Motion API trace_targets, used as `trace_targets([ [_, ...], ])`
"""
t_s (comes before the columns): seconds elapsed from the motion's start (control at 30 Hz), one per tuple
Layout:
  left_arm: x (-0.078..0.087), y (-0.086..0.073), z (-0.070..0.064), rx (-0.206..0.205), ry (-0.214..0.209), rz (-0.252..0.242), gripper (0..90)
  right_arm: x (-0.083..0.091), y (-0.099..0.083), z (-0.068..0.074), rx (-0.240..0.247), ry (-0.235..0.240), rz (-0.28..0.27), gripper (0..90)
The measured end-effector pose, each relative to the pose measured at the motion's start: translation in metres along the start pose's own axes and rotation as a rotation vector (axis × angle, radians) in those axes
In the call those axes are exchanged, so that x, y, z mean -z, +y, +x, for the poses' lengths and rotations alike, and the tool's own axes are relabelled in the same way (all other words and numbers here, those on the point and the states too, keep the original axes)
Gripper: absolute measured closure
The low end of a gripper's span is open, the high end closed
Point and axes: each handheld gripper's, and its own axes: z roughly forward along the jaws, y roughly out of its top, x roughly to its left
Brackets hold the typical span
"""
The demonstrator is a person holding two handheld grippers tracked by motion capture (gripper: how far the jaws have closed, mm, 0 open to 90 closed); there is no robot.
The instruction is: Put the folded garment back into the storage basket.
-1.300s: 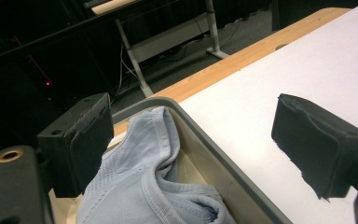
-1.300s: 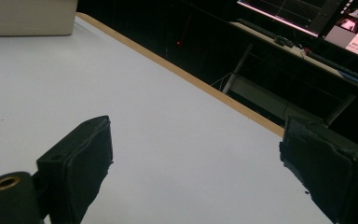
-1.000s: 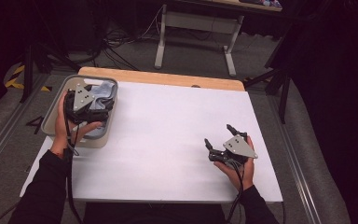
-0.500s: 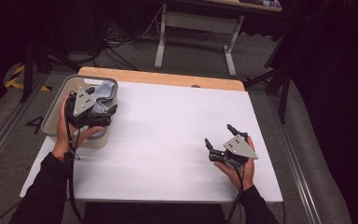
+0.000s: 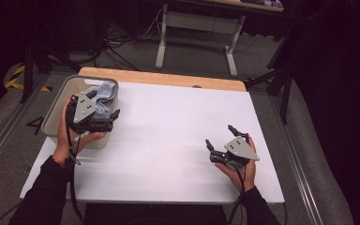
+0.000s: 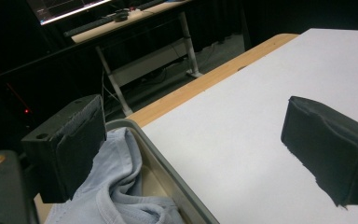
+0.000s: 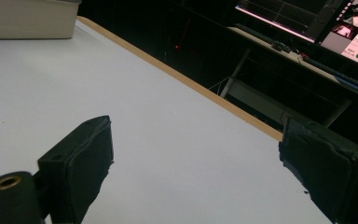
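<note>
- The right gripper [image 5: 219, 137], a black two-jaw tool with a grey three-cornered plate on top, sits in the person's right hand [image 5: 238, 169] near the front right of the table, low over the surface. Its jaws stand wide apart with nothing between them; in the right gripper view the two blocky black pads [image 7: 81, 163] show a slightly rough, foam-like face with only bare table beyond.
- The flat white table top [image 5: 178, 136] is smooth and matt, a broad rectangle with a plain light wooden strip [image 5: 168, 78] along its far edge.
- The left gripper [image 5: 112, 112], of the same black build and grey plate, is held in the left hand [image 5: 68, 133] at the table's left side, over the right rim of the bin. Its jaws are also spread wide and grip nothing; in the left gripper view one pad hangs over the cloth and the other over the white table.
- The beige rectangular plastic bin [image 5: 58, 105] with rounded corners and a smooth thick rim stands at the left edge of the table, toward the far corner.
- The soft pale blue crumpled cloth [image 6: 116, 186] lies inside the bin, bunched in loose folds against the wall nearest the table's middle, just beneath the left gripper.
- Beyond the table, a grey metal-legged desk [image 5: 197, 28] stands on dark floor, with cables trailing.
</note>
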Motion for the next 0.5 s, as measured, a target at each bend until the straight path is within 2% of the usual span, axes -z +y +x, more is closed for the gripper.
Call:
trace_targets([
  [0.13,0.0005,-0.0010,-0.0014,0.001,-0.007,-0.002,7.2,0.0003,0.0001,0.0003,-0.001,0.002,-0.003,10.5],
  [0.33,0.0017,-0.0004,-0.0076,-0.023,-0.020,-0.011,6.6,0.0003,0.0004,0.0017,0.004,0.007,-0.004,10.5],
  [0.5,0.0033,0.0000,-0.0099,-0.016,-0.033,-0.024,6.2,0.0000,0.0005,0.0028,0.007,0.013,-0.002,10.5],
])
